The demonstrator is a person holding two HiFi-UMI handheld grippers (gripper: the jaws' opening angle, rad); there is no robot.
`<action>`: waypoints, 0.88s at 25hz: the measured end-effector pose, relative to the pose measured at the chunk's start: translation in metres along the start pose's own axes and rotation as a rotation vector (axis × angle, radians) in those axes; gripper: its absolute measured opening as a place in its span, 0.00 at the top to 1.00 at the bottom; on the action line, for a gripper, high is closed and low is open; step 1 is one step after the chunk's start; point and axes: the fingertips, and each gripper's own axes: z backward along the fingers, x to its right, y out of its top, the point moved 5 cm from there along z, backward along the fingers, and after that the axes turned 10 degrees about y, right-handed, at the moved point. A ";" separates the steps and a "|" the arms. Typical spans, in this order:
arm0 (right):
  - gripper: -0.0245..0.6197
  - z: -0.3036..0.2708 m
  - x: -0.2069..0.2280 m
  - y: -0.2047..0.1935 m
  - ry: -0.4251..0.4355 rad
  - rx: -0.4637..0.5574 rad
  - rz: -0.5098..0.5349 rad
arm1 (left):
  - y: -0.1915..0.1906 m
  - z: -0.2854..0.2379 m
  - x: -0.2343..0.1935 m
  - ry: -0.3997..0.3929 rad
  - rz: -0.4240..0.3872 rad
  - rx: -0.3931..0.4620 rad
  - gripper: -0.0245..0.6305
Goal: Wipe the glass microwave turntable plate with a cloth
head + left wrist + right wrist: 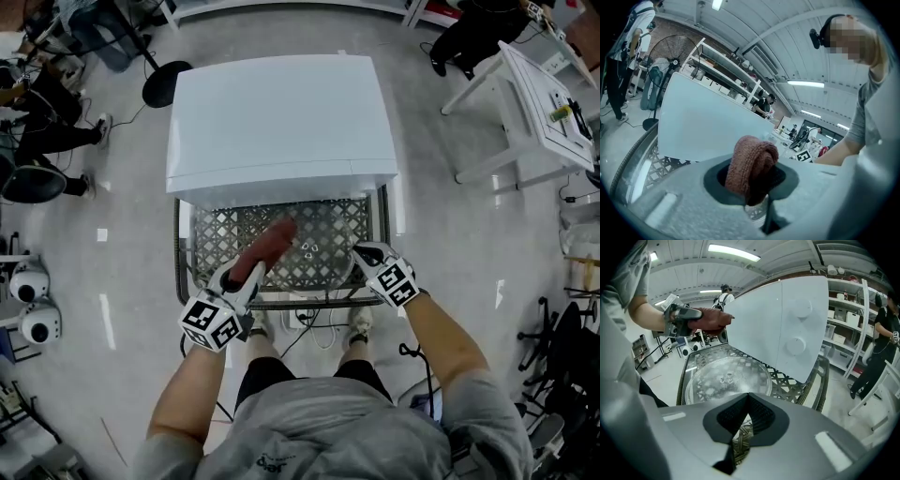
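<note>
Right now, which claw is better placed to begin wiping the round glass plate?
Left. The left claw is shut on the rolled reddish-brown knitted cloth and hangs above the clear round glass turntable plate. The right claw is shut and empty, near the plate's rim.

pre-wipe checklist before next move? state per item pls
1. Cloth gripped by left gripper: ok, jaws shut on it.
2. Plate out of microwave, flat on table: ok.
3. Cloth over plate: ok, in the head view.
4. Cloth touching plate: not ok, held above it.
5. Right gripper steadying plate: cannot tell; jaws together at the plate's near rim, pinch unclear.
</note>
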 end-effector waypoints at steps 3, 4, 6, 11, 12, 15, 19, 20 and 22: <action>0.95 -0.013 0.002 -0.015 -0.007 -0.026 -0.004 | -0.007 -0.006 -0.004 -0.001 0.002 -0.003 0.86; 0.95 -0.016 0.004 -0.019 -0.014 -0.034 -0.007 | -0.009 -0.009 -0.005 -0.002 0.004 -0.004 0.86; 0.95 -0.021 0.006 -0.025 -0.023 -0.031 -0.015 | -0.014 -0.013 -0.007 -0.006 0.007 -0.004 0.86; 0.95 -0.027 0.011 -0.027 -0.039 -0.004 -0.027 | -0.023 -0.018 -0.007 -0.013 0.019 -0.009 0.86; 0.95 -0.028 0.012 -0.027 -0.041 -0.004 -0.025 | -0.024 -0.019 -0.007 -0.014 0.018 -0.011 0.86; 0.95 -0.028 0.013 -0.028 -0.047 0.008 -0.011 | -0.027 -0.020 -0.007 -0.016 0.014 -0.016 0.86; 0.95 -0.028 0.011 -0.028 -0.051 0.004 -0.011 | -0.029 -0.022 -0.010 -0.007 0.004 -0.032 0.86; 0.95 -0.028 0.011 -0.028 -0.052 0.003 -0.007 | -0.029 -0.024 -0.010 -0.007 -0.005 -0.039 0.86; 0.95 -0.028 0.010 -0.028 -0.056 0.000 0.005 | -0.029 -0.032 -0.008 -0.013 -0.037 -0.056 0.86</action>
